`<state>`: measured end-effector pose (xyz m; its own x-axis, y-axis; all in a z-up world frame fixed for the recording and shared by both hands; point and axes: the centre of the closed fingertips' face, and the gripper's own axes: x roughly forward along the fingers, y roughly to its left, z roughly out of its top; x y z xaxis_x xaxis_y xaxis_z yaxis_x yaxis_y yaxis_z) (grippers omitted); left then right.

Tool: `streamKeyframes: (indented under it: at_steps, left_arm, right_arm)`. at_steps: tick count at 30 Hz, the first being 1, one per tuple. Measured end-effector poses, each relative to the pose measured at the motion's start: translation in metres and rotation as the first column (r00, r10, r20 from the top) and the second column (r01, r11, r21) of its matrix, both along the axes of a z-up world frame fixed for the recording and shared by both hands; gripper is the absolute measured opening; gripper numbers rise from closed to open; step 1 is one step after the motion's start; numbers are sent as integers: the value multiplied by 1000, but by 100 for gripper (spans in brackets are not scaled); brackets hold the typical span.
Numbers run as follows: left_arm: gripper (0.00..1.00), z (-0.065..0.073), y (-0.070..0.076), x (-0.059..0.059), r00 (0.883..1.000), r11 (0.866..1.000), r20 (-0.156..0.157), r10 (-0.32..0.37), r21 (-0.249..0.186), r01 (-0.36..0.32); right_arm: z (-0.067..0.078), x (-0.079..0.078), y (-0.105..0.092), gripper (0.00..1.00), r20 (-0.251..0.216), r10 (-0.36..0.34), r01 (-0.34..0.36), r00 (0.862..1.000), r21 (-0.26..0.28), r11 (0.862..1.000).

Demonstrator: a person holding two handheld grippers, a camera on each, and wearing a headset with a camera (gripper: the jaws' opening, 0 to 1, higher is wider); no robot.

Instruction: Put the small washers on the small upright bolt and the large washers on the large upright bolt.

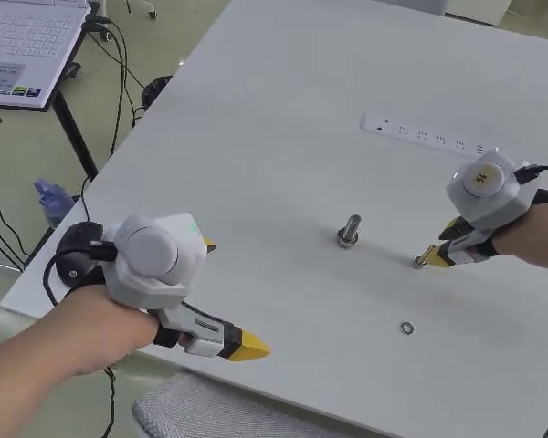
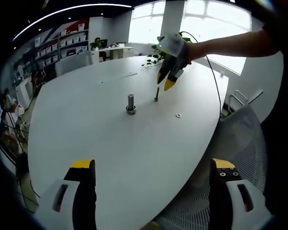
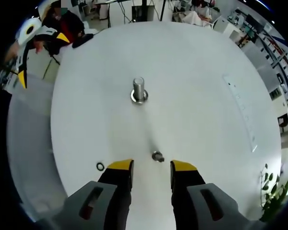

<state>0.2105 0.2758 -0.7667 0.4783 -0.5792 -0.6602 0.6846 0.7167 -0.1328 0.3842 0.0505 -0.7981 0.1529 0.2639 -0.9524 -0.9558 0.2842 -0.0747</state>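
Near small bolt (image 3: 157, 156), right gripper (image 3: 152, 166) spread, left gripper (image 2: 152, 164) spread, washer (image 1: 406, 328), power strip (image 1: 425, 135) beyond

White table (image 1: 283, 109), silver large bolt (image 1: 349, 231), yellow-tipped left tool (image 1: 249, 348) and right tool (image 1: 436, 258).

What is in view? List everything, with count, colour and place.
table: one, white, under the rest
large upright bolt: one, silver, mid-table
small upright bolt: one, silver, just ahead of the right gripper's jaws
washer: one, silver, loose, nearer the person than the bolts
power strip: one, white, far side
laptop: one, pale, left of the table
chair: one, grey mesh, near edge
left gripper: white, yellow tips, open, near edge
right gripper: white, yellow tips, open
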Motion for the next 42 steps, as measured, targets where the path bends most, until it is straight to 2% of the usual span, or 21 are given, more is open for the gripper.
streamKeyframes:
  at_steps: [7, 12, 19, 27, 31, 34, 42]
  left_arm:
    - [99, -1, -4, -5, 1000, 1000, -4, -14, -2, 14]
    - [98, -3, -5, -4, 1000, 1000, -3, -23, 3, 23]
    - [97, 1, -10, -4, 999, 999, 9, -37, -9, 37]
    - [96, 0, -9, -3, 999, 999, 11, -51, -6, 51]
    - [95, 0, -10, -4, 998, 998, 10, -62, -8, 62]
    - [94, -5, -7, -6, 997, 997, 2, -73, 3, 73]
    - [94, -3, -3, -5, 997, 997, 4, -83, 2, 83]
  right_arm:
    - [5, -12, -3, 32, 9, -17, 16, 1000, 24, 1000]
    - [2, -28, -10, 32, 1, -5, 4, 1000, 14, 1000]
    - [-3, -53, -13, 35, -29, -3, 4, 1000, 30, 1000]
    - [-11, -80, -8, 34, -62, 11, -9, 998, 21, 1000]
    - [-14, -88, -3, 35, -66, 7, -6, 998, 30, 1000]
    - [-18, -93, 1, 35, -72, 3, -1, 997, 31, 1000]
    - [-32, -97, 1, 35, -83, 4, -2, 997, 22, 1000]
